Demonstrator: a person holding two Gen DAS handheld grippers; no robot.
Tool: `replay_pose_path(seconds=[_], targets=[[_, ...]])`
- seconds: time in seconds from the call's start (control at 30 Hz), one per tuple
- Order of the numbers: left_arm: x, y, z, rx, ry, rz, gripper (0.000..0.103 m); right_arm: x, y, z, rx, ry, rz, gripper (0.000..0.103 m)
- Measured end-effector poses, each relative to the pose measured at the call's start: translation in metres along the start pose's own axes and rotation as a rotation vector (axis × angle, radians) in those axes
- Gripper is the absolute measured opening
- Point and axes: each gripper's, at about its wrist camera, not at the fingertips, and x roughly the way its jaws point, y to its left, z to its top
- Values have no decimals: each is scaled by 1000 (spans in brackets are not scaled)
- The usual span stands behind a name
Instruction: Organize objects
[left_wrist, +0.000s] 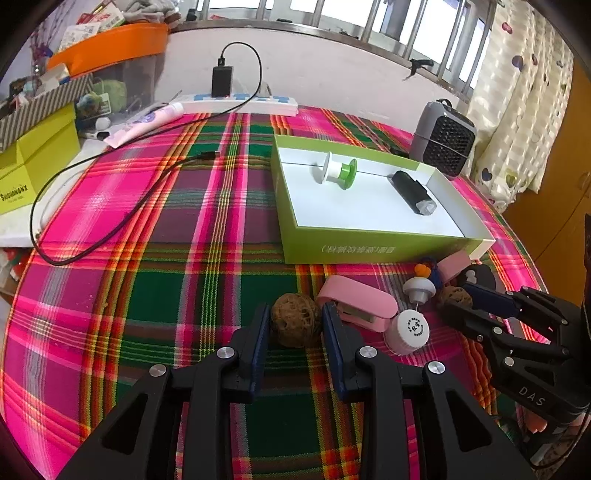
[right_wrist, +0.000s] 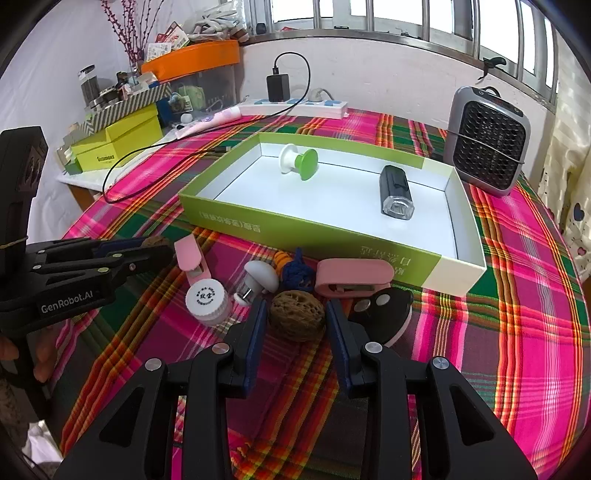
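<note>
**Both grippers astride walnuts, box beyond the fingers**

Left gripper (left_wrist: 295, 325): fingers spread, one on each side of a round, wrinkled brown walnut (left_wrist: 295, 324) resting on the plaid tabletop (left_wrist: 166, 295). Cannot tell whether the pads touch it.

Right gripper (right_wrist: 296, 320): fingers released, straddling a second walnut (right_wrist: 296, 320), oval and ridged, long axis lying across the finger gap.

Just past the right fingers: pink clip (right_wrist: 352, 280), white mushroom-shaped piece (right_wrist: 260, 277), blue-orange knot toy (right_wrist: 295, 271), white-capped jar (right_wrist: 208, 301) toward the left finger, black fob (right_wrist: 384, 314) by the right finger.

Farther ahead: green box (right_wrist: 314, 232), white inside, holding a green-white spool (right_wrist: 299, 161) on its side and a black lamp (right_wrist: 396, 194), lens end pointing back toward the fingers.
</note>
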Motion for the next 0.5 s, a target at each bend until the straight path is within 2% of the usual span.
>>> replay_pose_path(seconds=[0.5], targets=[[-13,-6,6,14,-36,-5,27,-9,-2,3,14,-27,15,34]])
